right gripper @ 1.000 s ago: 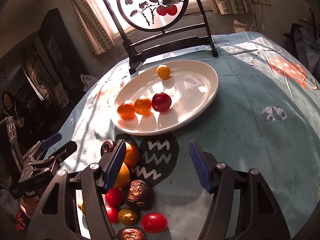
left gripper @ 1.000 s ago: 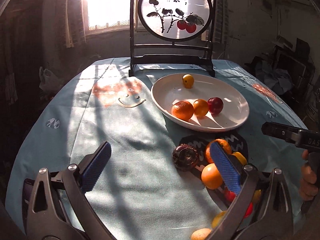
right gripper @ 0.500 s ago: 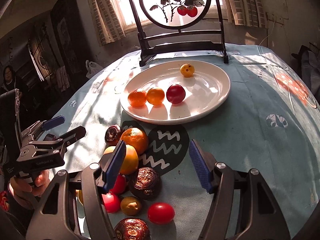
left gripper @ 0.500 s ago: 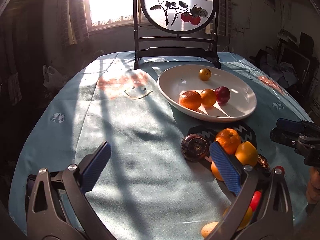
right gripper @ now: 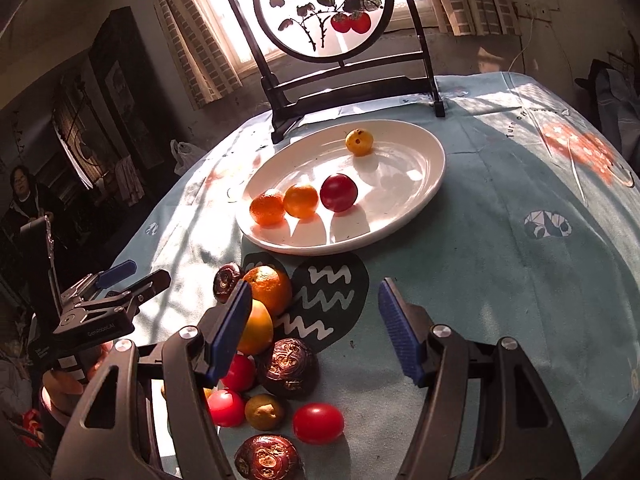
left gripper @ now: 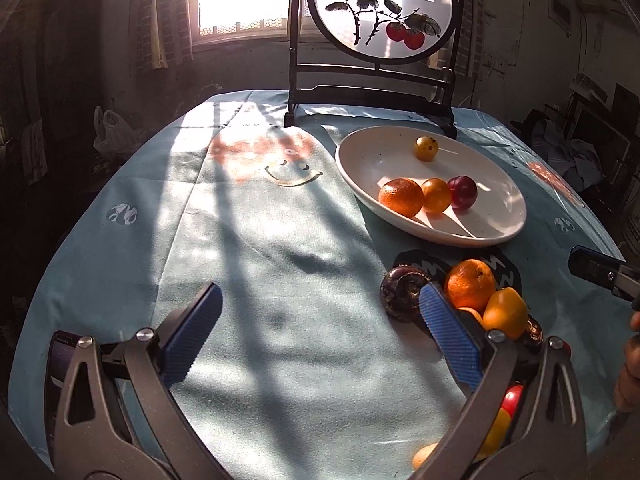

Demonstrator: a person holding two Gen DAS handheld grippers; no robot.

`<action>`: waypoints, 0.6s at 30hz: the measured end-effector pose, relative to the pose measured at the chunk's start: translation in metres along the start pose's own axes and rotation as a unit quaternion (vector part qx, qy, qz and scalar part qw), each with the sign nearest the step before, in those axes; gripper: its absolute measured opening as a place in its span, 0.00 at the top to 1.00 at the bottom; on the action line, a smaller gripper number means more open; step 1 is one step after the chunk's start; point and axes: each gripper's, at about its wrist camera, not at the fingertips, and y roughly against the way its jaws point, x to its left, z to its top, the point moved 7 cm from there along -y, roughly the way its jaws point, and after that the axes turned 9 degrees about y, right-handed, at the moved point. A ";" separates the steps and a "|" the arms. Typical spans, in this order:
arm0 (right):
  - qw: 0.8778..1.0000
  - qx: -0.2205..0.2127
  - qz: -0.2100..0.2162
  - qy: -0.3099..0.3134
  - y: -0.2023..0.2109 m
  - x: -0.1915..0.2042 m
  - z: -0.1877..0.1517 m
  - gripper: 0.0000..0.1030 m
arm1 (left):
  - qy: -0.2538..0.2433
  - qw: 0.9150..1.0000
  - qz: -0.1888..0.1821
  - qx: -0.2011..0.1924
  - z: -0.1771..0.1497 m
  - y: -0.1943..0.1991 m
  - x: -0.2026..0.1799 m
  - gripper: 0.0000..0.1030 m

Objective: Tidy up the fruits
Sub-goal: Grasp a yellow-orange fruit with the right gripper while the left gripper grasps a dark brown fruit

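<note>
A white oval plate [left gripper: 360, 160] [right gripper: 424, 176] holds an orange [left gripper: 401, 197] [right gripper: 267, 210], a smaller orange fruit [left gripper: 436, 195] [right gripper: 301, 200], a dark red plum [left gripper: 463, 192] [right gripper: 338, 192] and a yellow fruit [left gripper: 426, 148] [right gripper: 359, 142]. On the cloth in front of the plate lies a pile: an orange [left gripper: 470, 284] [right gripper: 269, 289], a yellow-orange fruit [left gripper: 505, 313] [right gripper: 256, 328], dark brown patterned fruits [left gripper: 402, 293] [right gripper: 289, 367], red tomatoes [right gripper: 318, 423]. My left gripper [left gripper: 320, 336] is open over bare cloth left of the pile. My right gripper [right gripper: 314, 330] is open just right of the pile, nothing between its fingers.
A dark wooden stand with a round painted screen [left gripper: 384, 12] [right gripper: 324, 4] rises behind the plate. The round table wears a light blue cloth [left gripper: 248, 240]. A person [right gripper: 24, 200] sits at far left in the right wrist view. A hand [left gripper: 628, 368] shows at the right edge.
Both views have shifted a little: the plate and pile now sit farther right in the left wrist view, and the pile shows more fully in the right wrist view. Both grippers stayed open.
</note>
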 end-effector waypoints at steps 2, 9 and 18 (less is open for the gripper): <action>1.000 0.000 0.003 0.003 0.000 0.002 0.000 0.36 | 0.005 1.000 0.001 0.003 0.000 -0.001 0.002 0.02; 0.996 0.032 0.020 0.078 -0.021 0.040 -0.010 0.39 | 0.000 1.000 0.005 0.002 -0.001 0.000 0.002 0.02; 0.991 0.084 0.023 0.103 -0.053 0.058 -0.025 0.51 | 0.014 1.000 0.003 0.008 -0.002 -0.001 0.007 0.02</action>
